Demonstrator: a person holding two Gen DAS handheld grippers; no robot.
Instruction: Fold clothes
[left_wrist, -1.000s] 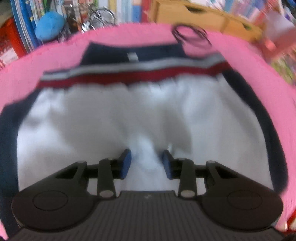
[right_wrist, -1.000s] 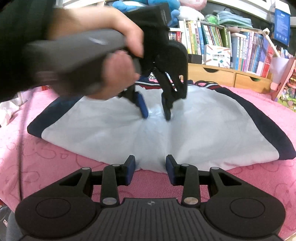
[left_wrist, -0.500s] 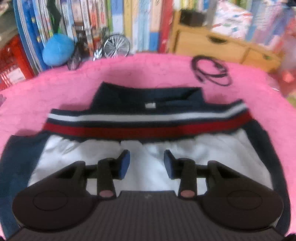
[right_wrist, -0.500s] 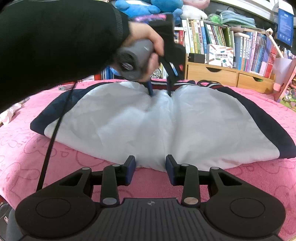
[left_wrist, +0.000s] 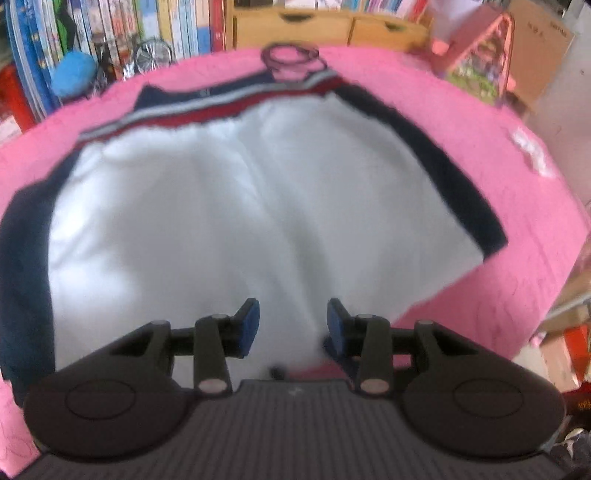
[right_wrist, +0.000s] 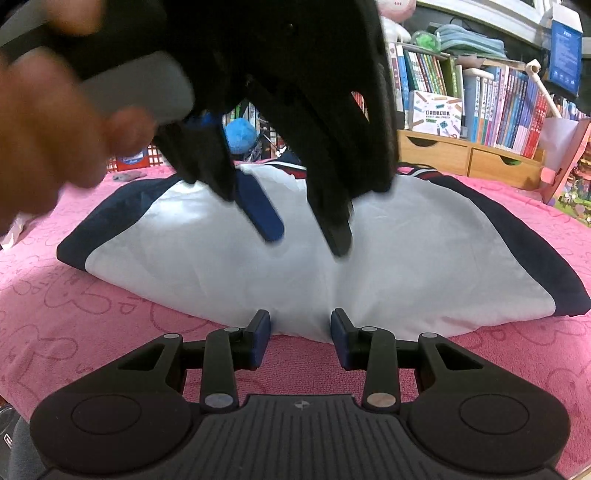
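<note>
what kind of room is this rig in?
Likely a home bedroom or study. White shorts lie on a pink blanket; behind stand packed bookshelves, wooden drawers and a blue plush toy.

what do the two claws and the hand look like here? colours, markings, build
Both the right claw and left claw are matte black plastic: ribbed central plate, round discs on each side, silver pivot pins, blue pads on the fingers. A small pale logo marks the ribbed plate. In the right wrist view the left claw has a grey handle, held by a bare hand.
</note>
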